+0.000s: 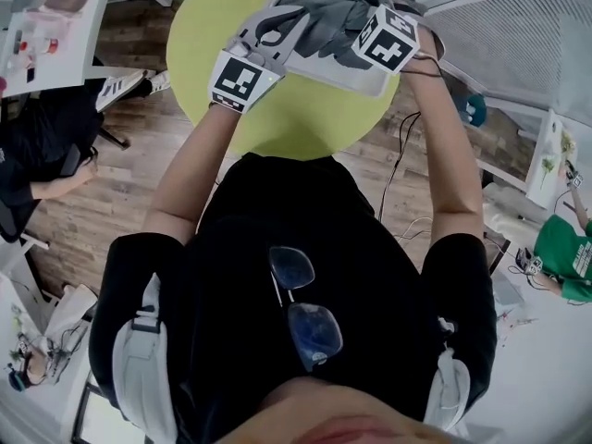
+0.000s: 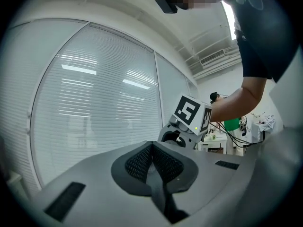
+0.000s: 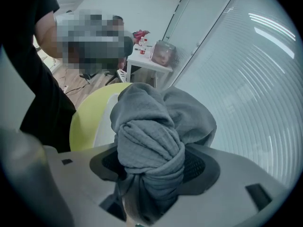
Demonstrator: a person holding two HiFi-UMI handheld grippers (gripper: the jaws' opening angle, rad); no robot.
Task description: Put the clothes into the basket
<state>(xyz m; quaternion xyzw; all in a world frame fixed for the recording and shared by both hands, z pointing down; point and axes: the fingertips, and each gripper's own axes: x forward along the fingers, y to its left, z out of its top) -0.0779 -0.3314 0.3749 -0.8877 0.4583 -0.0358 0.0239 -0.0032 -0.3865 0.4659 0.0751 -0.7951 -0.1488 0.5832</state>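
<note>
Right gripper (image 3: 152, 183) fingers spread wide, clamped on bunched grey crinkled cloth (image 3: 163, 122), raised above round yellow-green surface (image 1: 208, 35). Left gripper (image 2: 152, 167) fingers closed, empty. Basket unseen; risk: loose folds snagging, slipping on transfer.

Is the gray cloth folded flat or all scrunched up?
Scrunched up. The cloth bulges in a wrinkled wad, pinched in the right tool.

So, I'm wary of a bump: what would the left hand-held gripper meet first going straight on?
Likely the white blinds; nothing nearer lies dead ahead of the left hand-held gripper, though depth is unclear.
</note>
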